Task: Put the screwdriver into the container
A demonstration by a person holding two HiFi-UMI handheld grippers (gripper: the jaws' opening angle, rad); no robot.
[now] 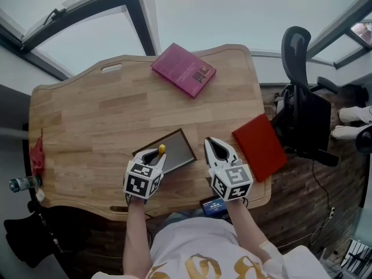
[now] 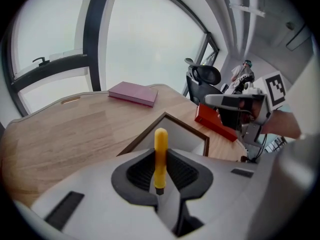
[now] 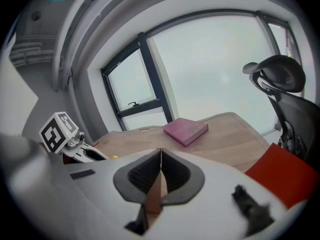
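Left gripper [image 2: 159, 170]: jaws clamped on the yellow handle of the screwdriver [image 2: 160, 149], whose rounded end projects past the fingertips above the near left part of the container [image 1: 185, 149], a shallow dark-rimmed tray near the front of the wooden table [image 1: 99, 115]. Right gripper [image 3: 160, 160]: just right of the tray, jaws together, nothing between them. Pink book [image 1: 183, 70] at the far edge; red book [image 1: 260, 146] at the right edge.
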